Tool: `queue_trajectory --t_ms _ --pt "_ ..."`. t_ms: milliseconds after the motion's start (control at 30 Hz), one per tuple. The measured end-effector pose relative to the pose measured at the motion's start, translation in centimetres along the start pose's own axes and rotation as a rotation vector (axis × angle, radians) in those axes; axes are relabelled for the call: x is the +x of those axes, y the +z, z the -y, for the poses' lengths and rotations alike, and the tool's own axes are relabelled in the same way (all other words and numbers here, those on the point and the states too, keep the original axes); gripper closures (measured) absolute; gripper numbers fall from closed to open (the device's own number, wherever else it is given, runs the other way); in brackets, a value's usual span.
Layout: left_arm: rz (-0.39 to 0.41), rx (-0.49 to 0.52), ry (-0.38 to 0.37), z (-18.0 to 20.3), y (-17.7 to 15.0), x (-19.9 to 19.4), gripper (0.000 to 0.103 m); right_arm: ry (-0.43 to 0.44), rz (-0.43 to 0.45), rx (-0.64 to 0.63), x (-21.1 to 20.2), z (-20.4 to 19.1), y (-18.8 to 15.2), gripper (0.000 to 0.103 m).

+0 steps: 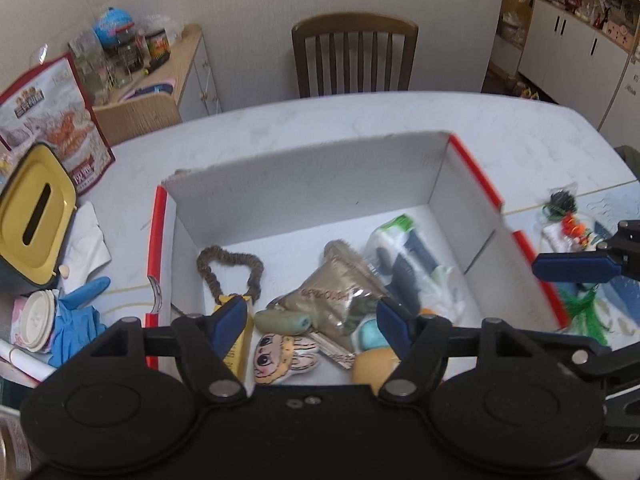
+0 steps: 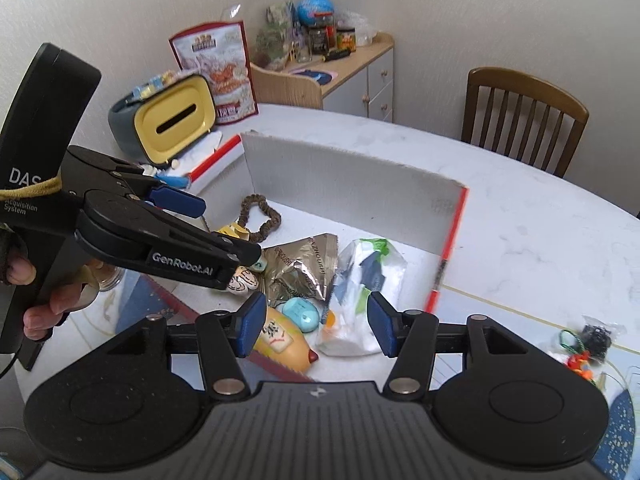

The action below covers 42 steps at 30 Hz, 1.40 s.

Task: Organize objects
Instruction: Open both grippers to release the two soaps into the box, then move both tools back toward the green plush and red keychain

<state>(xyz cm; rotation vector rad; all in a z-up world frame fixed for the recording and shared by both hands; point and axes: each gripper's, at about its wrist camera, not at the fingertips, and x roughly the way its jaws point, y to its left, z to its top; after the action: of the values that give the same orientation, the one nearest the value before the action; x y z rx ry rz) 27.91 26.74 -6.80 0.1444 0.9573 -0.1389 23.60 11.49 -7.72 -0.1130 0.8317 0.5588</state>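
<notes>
Box [image 1: 304, 184] on white table [image 1: 360, 120] nr chair [image 1: 354, 56]

An open white cardboard box with red edges [image 1: 472, 164] is sitting on the table [image 1: 360, 120]. Lying inside are a brown scrunchie [image 1: 230, 266], a crumpled foil packet [image 1: 340, 300] and a clear plastic bag [image 1: 416, 264].

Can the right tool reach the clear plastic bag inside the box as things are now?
Probably yes. The right tool is open and hangs just above the clear plastic bag, which lies uncovered in the box; the left tool stays off to the side.
</notes>
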Motion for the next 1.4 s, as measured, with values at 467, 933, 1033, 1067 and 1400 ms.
queue_trajectory --t_ms 467,933,1033,1067,1400 --pt "0.100 -0.015 -0.034 7.3 0.6 -4.7 0.022 -0.014 0.124 0.061 -9.2 7.5 -3.1 0.035" --pt "0.108 0.029 -0.078 16.0 1.7 -4.2 0.011 -0.086 0.129 0.092 -13.4 15.3 -8.4 0.029" --pt "0.109 0.033 -0.084 17.6 1.9 -3.8 0.003 -0.095 0.124 0.098 -13.4 16.7 -9.4 0.029" --pt "0.108 0.034 -0.087 18.1 2.1 -3.6 0.002 -0.097 0.123 0.101 -13.4 17.1 -9.7 0.029" --pt "0.059 0.033 -0.094 22.4 3.6 -0.4 0.001 -0.105 0.089 0.105 -11.5 20.6 -11.7 0.029"
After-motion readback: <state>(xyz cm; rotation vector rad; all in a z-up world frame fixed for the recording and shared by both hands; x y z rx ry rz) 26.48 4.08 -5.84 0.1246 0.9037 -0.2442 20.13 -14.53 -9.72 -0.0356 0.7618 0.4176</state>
